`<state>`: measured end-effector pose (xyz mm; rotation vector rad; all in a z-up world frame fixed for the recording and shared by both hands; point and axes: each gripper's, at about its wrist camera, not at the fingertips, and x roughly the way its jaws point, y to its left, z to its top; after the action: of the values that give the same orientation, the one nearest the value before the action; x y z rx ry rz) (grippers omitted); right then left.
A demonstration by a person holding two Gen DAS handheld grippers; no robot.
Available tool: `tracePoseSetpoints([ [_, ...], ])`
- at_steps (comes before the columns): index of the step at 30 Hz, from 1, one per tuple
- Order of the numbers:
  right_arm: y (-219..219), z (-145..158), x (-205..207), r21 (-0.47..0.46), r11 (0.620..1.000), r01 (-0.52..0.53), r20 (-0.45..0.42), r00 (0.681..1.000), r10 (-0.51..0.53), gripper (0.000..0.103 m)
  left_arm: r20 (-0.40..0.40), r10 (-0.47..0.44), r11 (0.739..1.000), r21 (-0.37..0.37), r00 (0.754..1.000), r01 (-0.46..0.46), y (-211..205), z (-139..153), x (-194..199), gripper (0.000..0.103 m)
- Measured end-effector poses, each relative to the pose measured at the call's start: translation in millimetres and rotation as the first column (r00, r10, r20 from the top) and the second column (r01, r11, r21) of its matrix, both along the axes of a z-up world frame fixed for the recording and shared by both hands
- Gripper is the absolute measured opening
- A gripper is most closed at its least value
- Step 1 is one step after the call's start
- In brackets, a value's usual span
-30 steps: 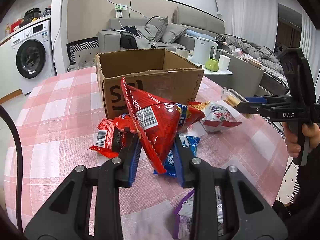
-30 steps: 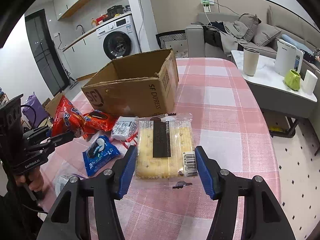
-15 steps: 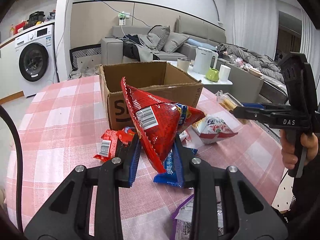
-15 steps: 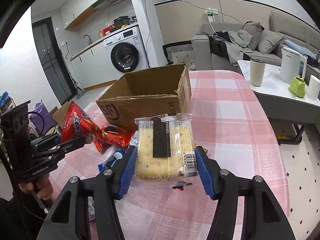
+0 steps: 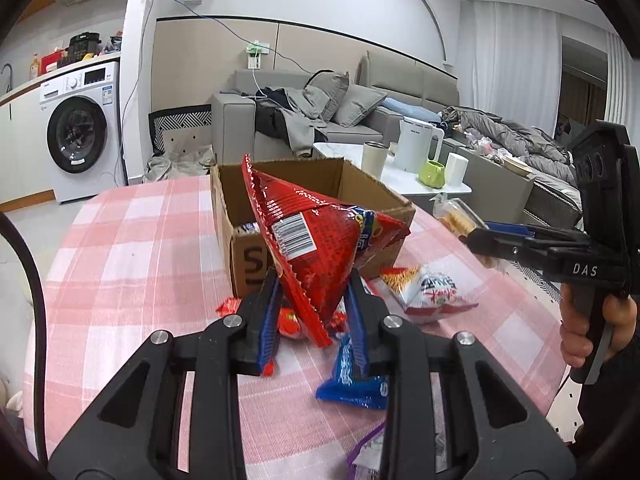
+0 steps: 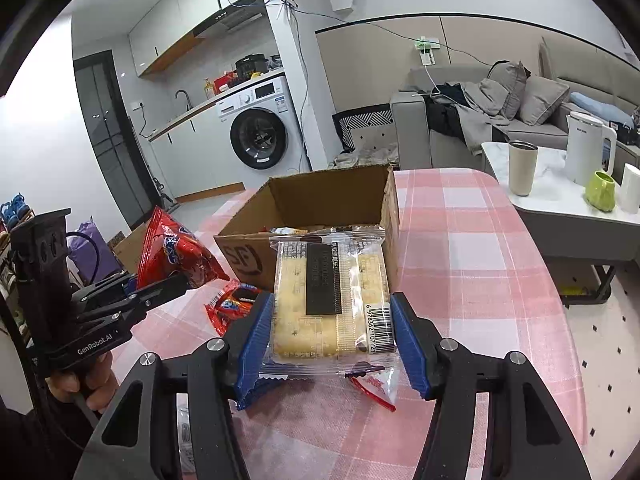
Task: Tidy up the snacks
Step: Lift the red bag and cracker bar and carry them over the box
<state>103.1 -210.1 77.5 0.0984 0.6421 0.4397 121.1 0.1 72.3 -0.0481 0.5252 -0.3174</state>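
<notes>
The left wrist view looks forward along its gripper (image 5: pixel 314 320), whose fingers fill the lower frame, toward the box (image 5: pixel 240 236) at centre, seen close with the sofa (image 5: pixel 360 100) far behind. The other gripper (image 5: pixel 476 238) enters at the right edge. The right wrist view looks along its own gripper (image 6: pixel 332 340) at the same box (image 6: pixel 248 258), also close, from the other side; the other gripper (image 6: pixel 172 280) shows at lower left. Both views share the box, the checked table (image 6: pixel 460 240) and the washer (image 6: pixel 260 140).

Black left gripper (image 5: pixel 314 316) frame, blue jaws, silver screws.
</notes>
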Motion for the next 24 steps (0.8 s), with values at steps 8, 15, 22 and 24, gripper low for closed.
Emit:
tracePoseSetpoints([
  [8,7,11,11,0.013,1.000,0.013,0.016,1.000,-0.014,0.059,0.021,0.033,0.999,0.004,0.999,-0.033,-1,18,17,0.028],
  [15,11,18,26,0.019,1.000,0.016,0.019,1.000,-0.016,0.059,0.022,0.049,0.999,0.001,0.999,-0.049,-1,28,41,0.028],
  [22,21,22,42,0.022,1.000,0.012,0.017,1.000,-0.013,0.059,0.019,0.059,0.998,0.019,0.998,-0.059,-8,32,66,0.028],
  [24,23,22,47,0.025,1.000,0.012,0.013,1.000,-0.013,0.059,0.017,0.061,0.998,0.018,0.998,-0.062,-8,32,72,0.028],
])
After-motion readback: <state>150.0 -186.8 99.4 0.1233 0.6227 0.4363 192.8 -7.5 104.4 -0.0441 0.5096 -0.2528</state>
